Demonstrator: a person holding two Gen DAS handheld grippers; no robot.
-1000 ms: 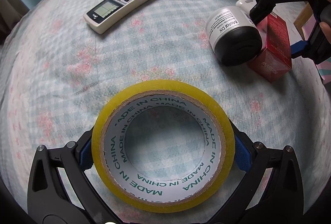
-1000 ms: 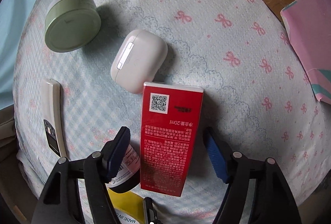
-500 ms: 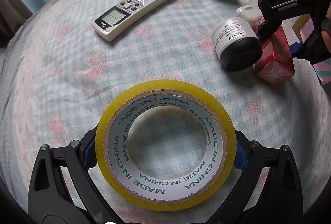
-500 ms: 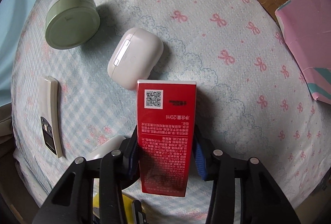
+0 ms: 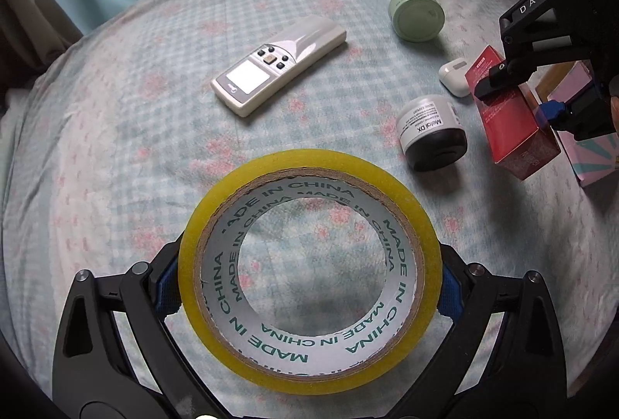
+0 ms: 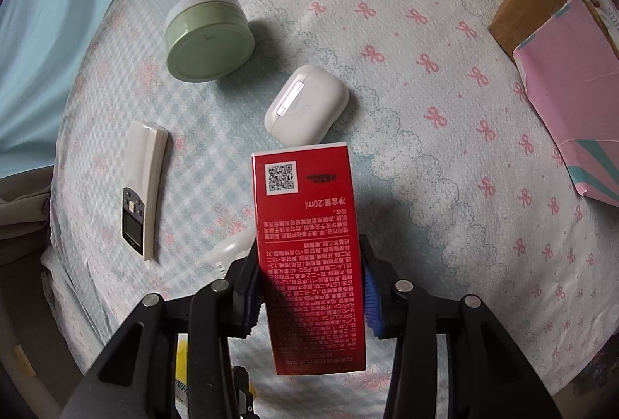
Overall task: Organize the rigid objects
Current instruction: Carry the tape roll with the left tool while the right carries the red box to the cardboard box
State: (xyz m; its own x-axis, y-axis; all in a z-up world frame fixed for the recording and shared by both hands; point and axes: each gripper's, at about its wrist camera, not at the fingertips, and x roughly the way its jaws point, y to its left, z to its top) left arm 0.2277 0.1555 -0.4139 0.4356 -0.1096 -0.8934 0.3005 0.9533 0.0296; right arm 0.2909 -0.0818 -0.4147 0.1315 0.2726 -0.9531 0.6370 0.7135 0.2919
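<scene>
Left gripper (image 5: 309,287) jaws pinching tape roll (image 5: 309,272), right gripper (image 6: 309,293) jaws clamping red box (image 6: 309,256), seemingly lifted

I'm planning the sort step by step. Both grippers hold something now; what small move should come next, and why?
Probably carry the red box, clamped in the right gripper, toward the open pink carton at the bed's edge. The left gripper grips the tape roll, so it can follow.

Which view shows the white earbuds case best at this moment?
The right wrist view: the earbuds case lies whole and unblocked just beyond the red box. The left wrist view shows it small at the far right, partly hidden behind that box.
</scene>
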